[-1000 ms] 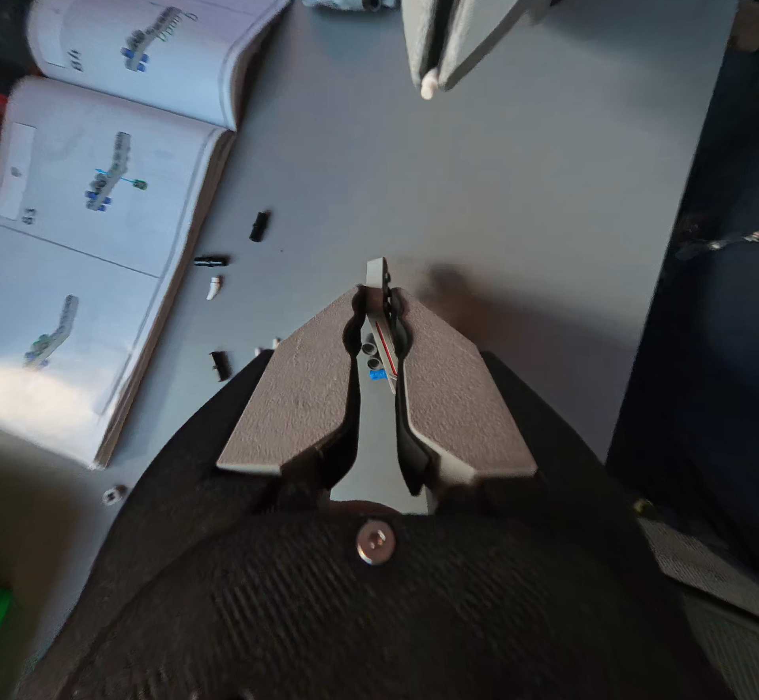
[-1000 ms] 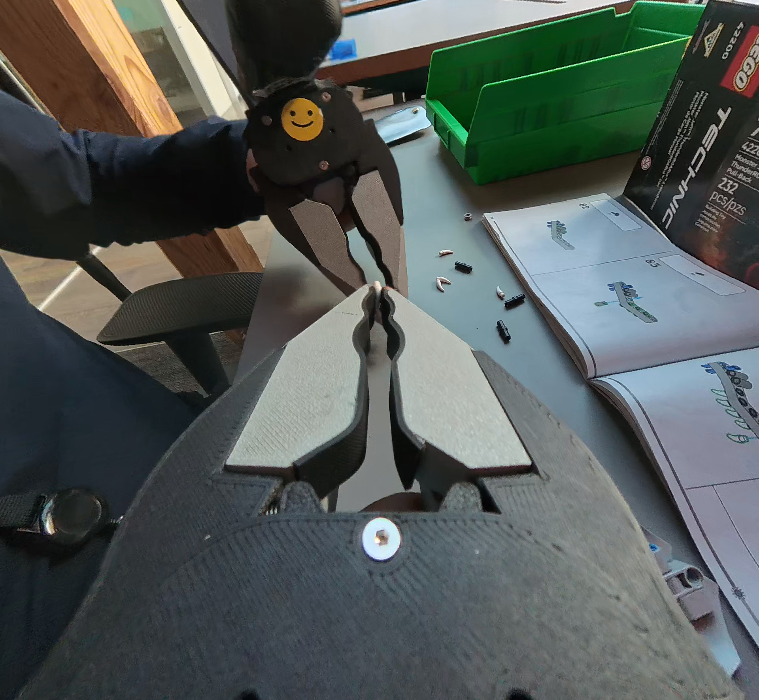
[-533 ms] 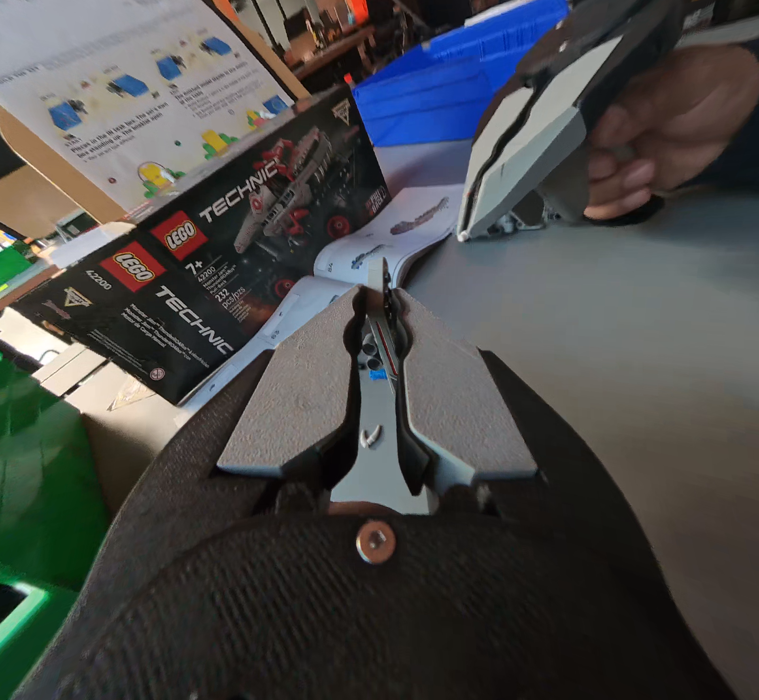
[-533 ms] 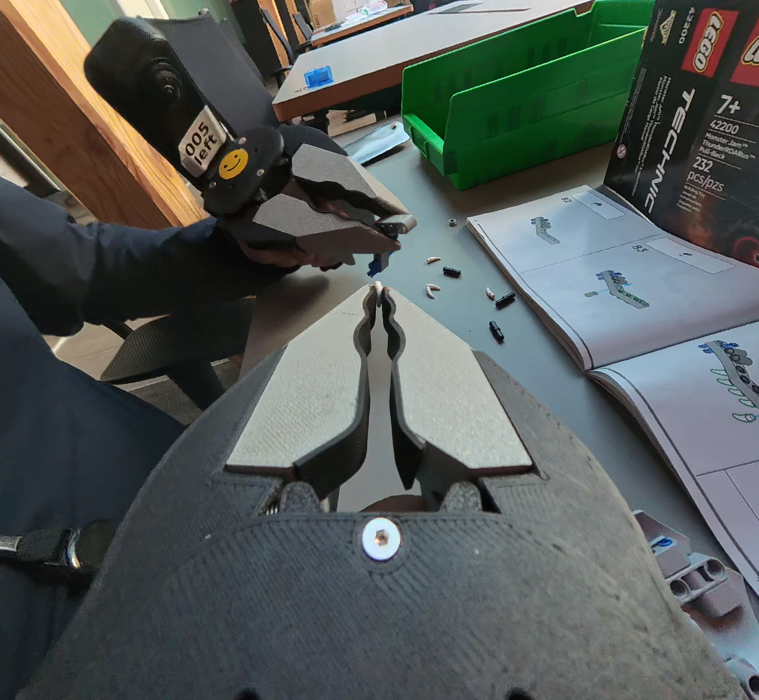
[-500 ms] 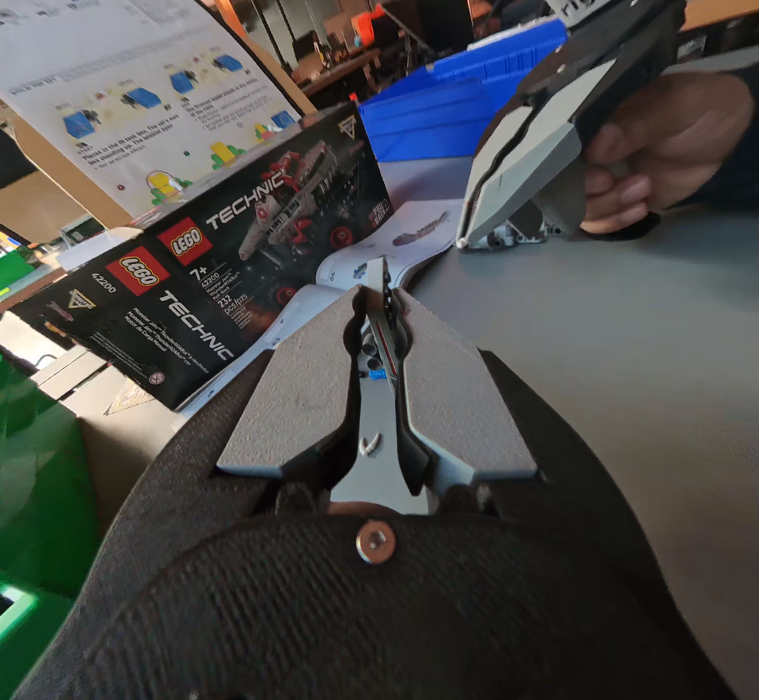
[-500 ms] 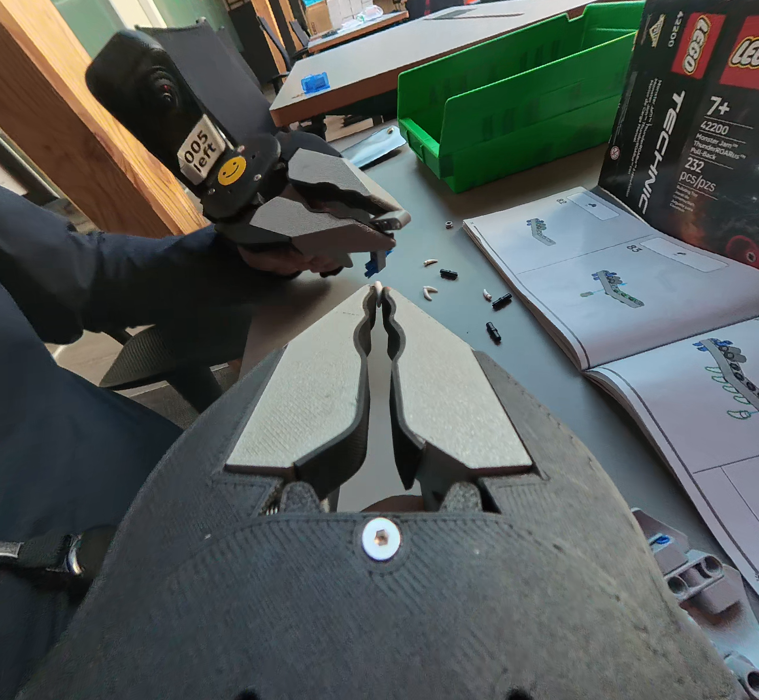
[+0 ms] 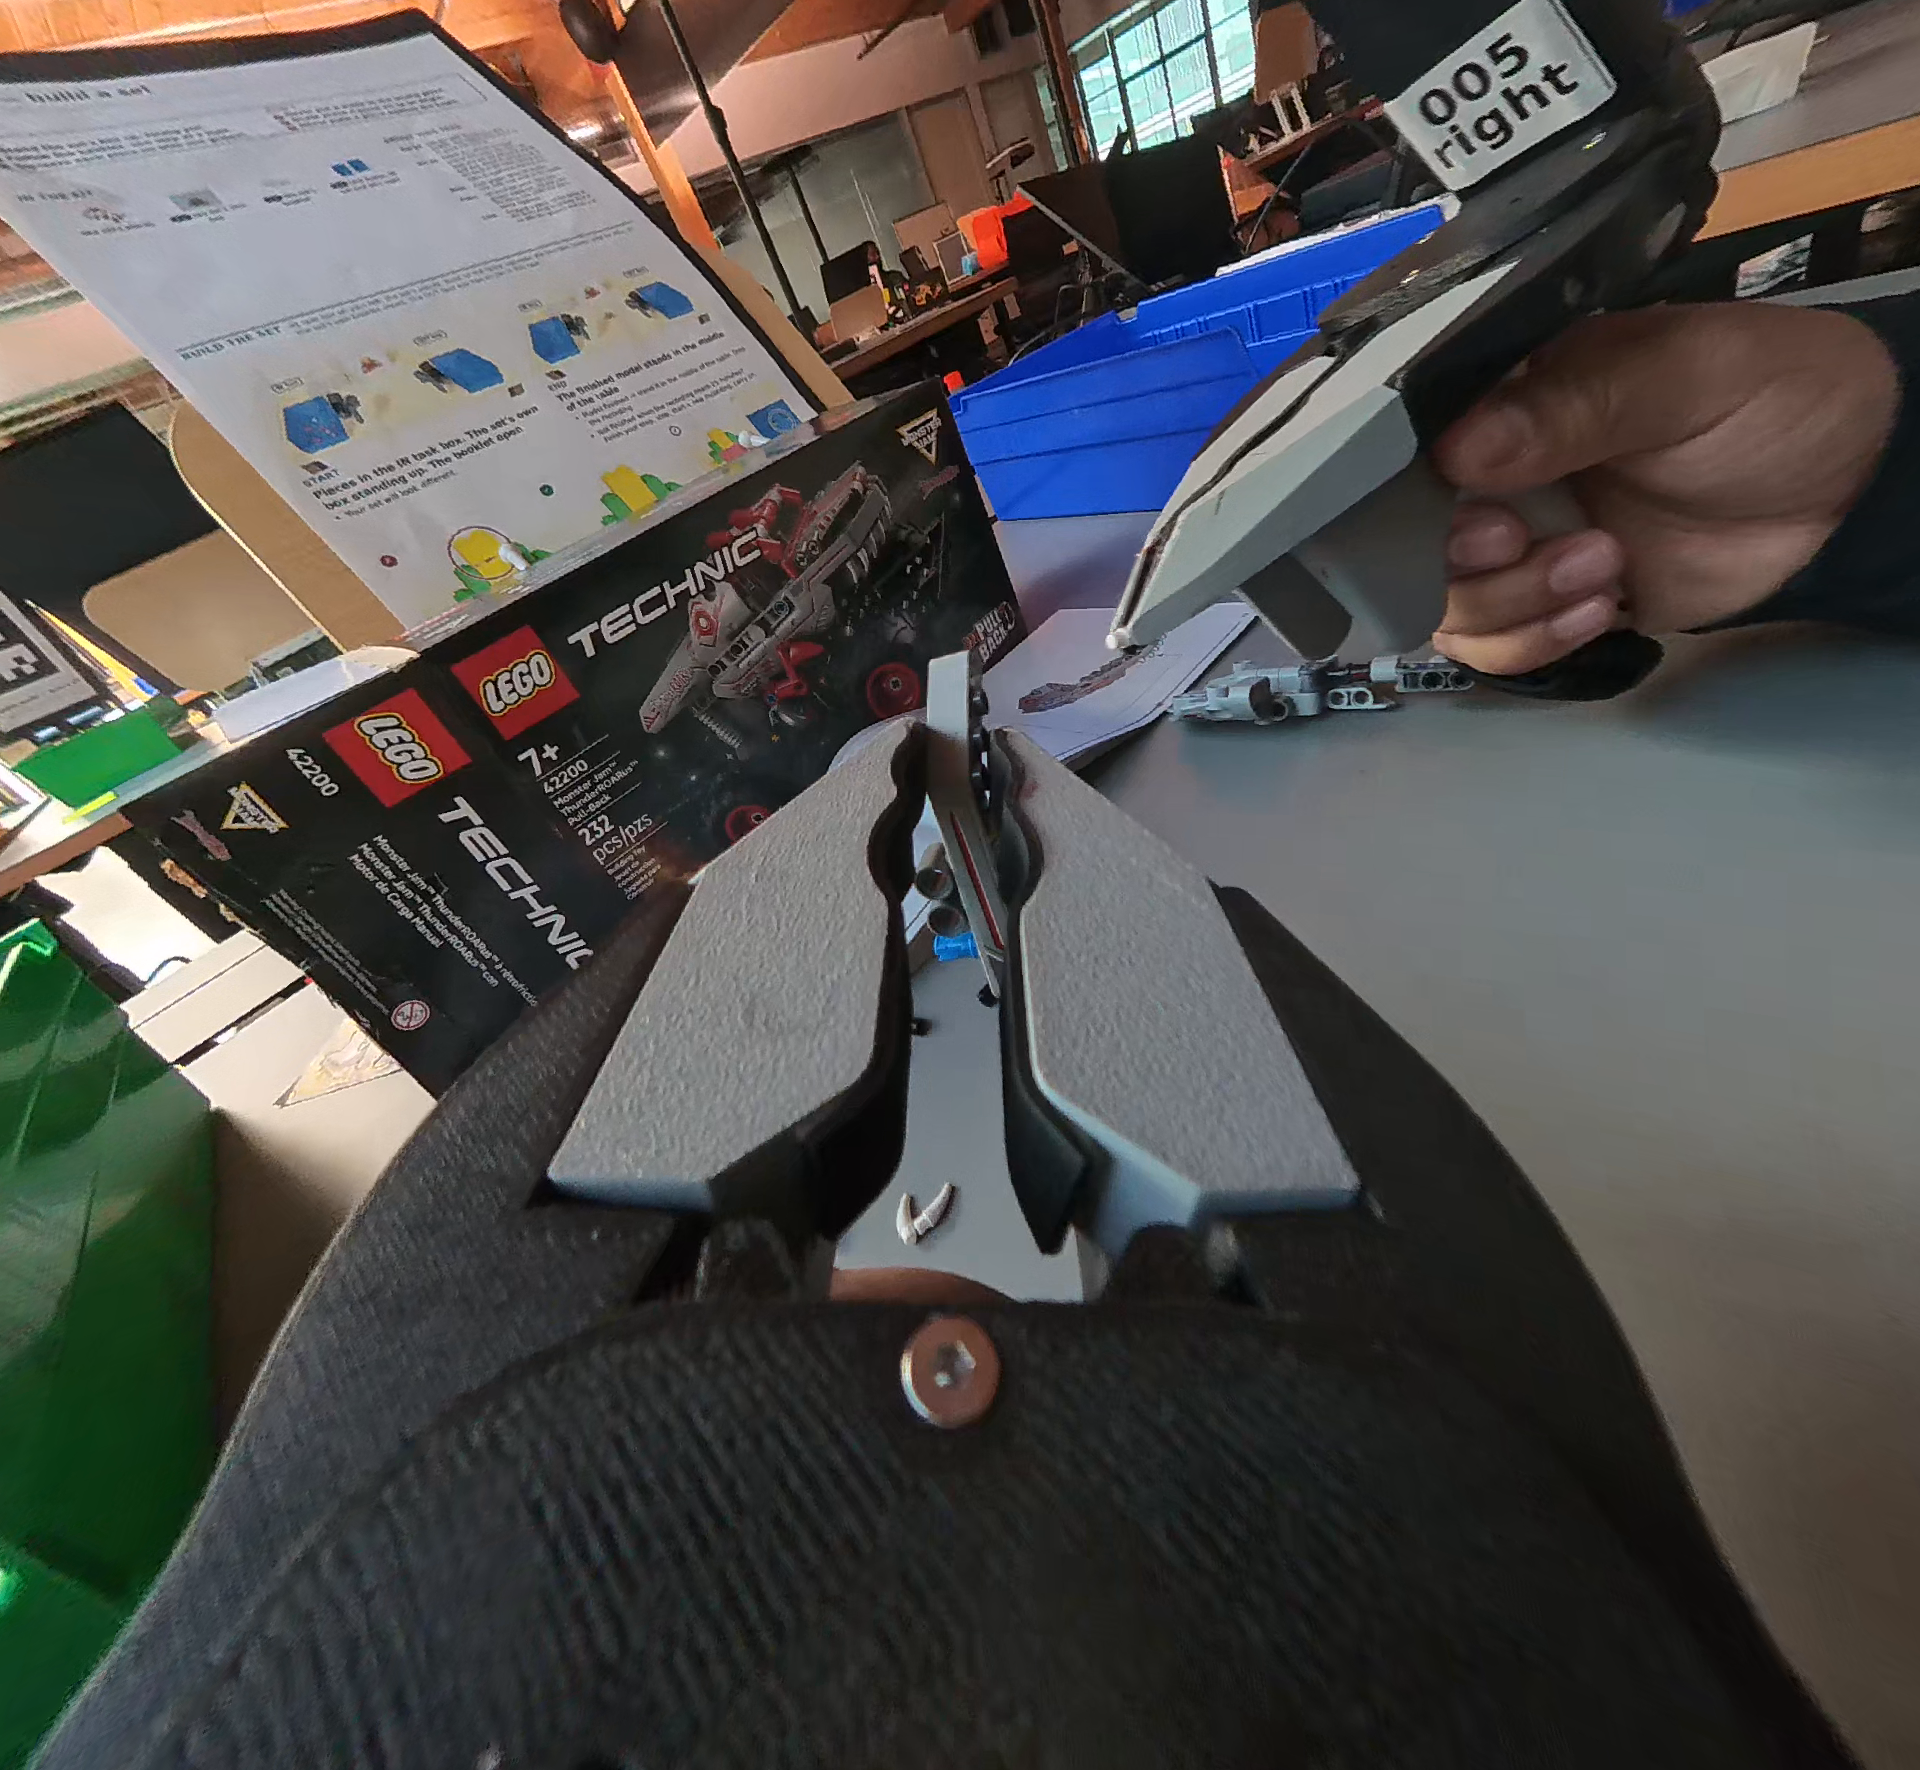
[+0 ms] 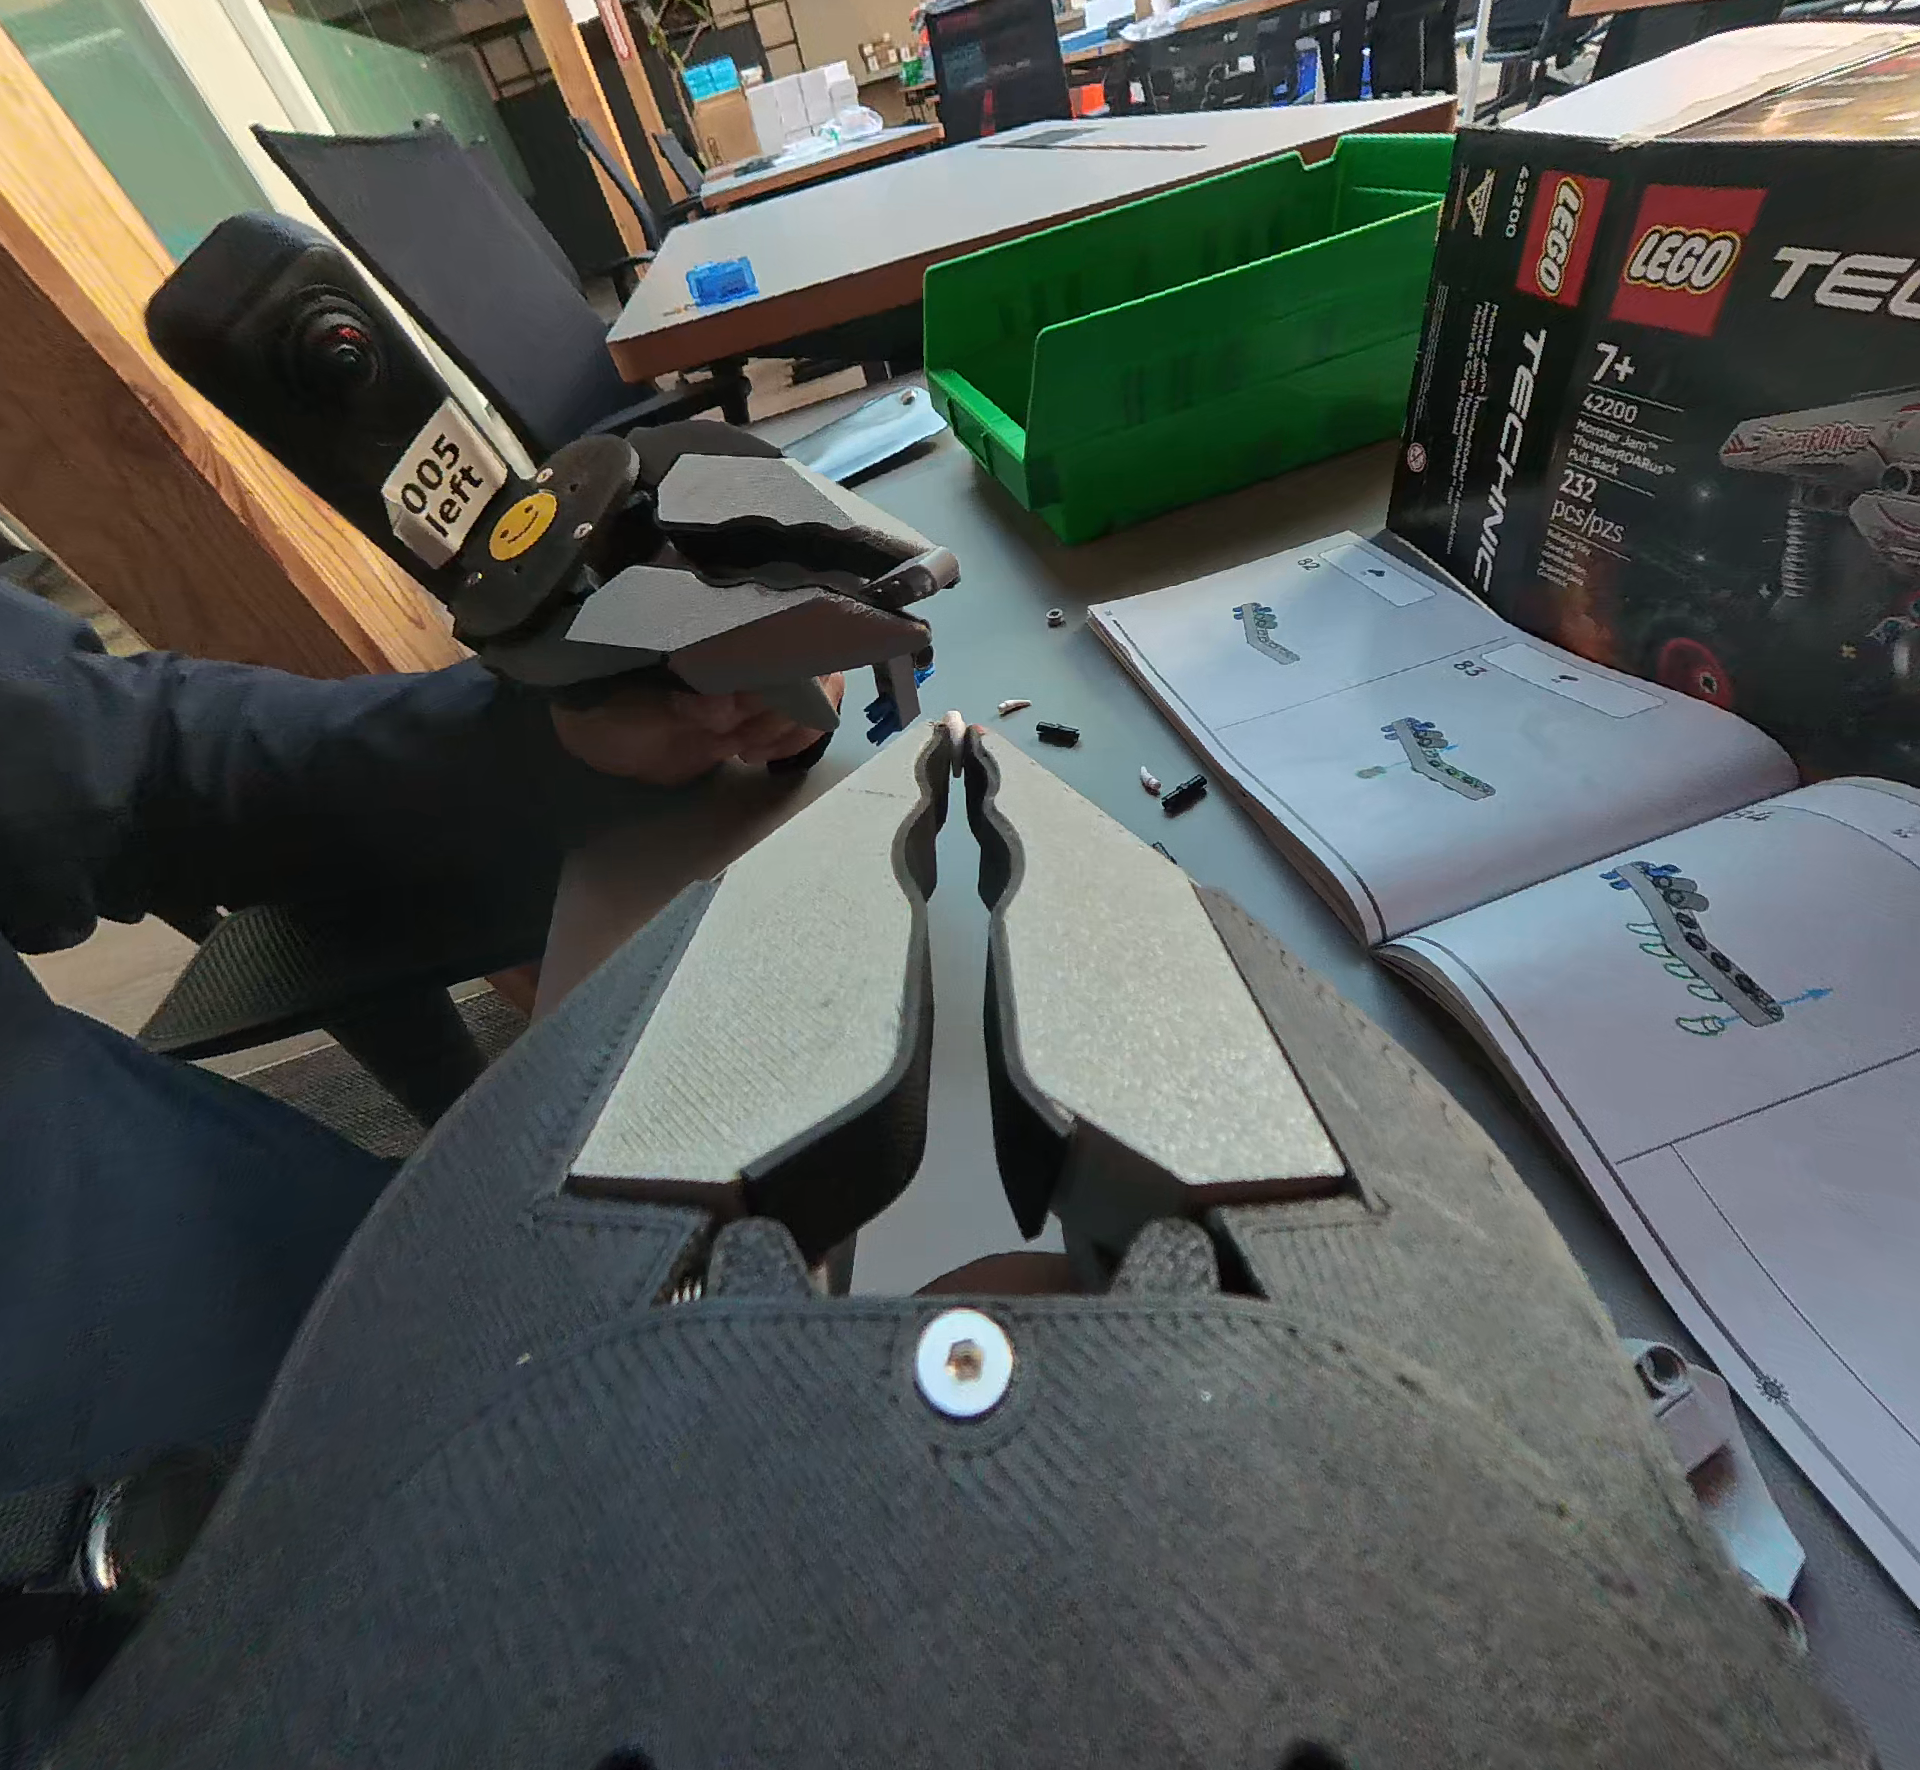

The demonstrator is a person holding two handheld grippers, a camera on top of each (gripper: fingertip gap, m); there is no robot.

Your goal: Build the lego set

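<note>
Booklet (image 8: 1507,744) before box (image 8: 1662,390), on table (image 7: 1507,941).

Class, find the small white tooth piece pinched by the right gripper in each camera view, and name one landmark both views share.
Left wrist view: white tooth piece at the far gripper's tip, upper right, above the booklet.
Right wrist view: the piece is at centre, between the near fingertips.
Shared landmark: black set box.

Gripper fingers (image 7: 748,982) showing matt grey plastic, finely grained; black body behind them ribbed like layered print, with one bright metal screw (image 7: 949,1372). Grey beam (image 7: 961,785) looking smooth hard plastic. Table (image 7: 1558,941) reading smooth matt grey. Set box (image 8: 1662,390) showing glossy printed card; booklet (image 8: 1455,733) matt paper. Green bin (image 8: 1195,390) shining as smooth plastic. Post (image 8: 104,494) showing grained wood. Sleeve (image 8: 260,785) looking dark cloth.
</note>
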